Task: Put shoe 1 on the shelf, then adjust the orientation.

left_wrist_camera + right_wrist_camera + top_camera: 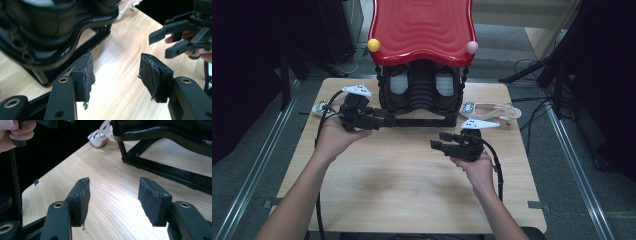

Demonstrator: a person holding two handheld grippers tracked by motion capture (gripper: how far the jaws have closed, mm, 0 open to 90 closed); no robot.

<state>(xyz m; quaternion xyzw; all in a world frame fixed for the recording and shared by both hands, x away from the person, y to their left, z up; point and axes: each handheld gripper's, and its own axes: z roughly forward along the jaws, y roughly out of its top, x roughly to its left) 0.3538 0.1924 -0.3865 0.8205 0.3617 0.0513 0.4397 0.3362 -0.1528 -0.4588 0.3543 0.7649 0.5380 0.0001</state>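
- High view, far left: a small white strap piece (320,107) lies at the tabletop (412,180) edge, just behind the left hand (334,137).
- The left tongs (388,120) point right, tips at the black frame (422,121); whether they touch it cannot be told from above.
- Left gripper view: these tongs stand wide apart with bare, pale wood grain between the worn, frayed pads (88,75); the frame's flat bar (82,47) runs just beyond the left jaw, apart from it.
- Centre: the frame carries a glossy red tray (422,27) with rippled, wavy ridges; a yellow ball (373,45) sits at its left corner, a pink ball (472,47) at its right. Beneath it hang ribbed black parts around two pale panels.
- The right tongs (441,140) point left, over open wood, near the frame but apart from it, held by the right hand (479,167).
- Right gripper view: their jaws are spread, nothing between the felt-like pads (152,200); the frame's straight bar (165,171) crosses behind.
- Far right: white straps (492,110) lie coiled beside the frame.
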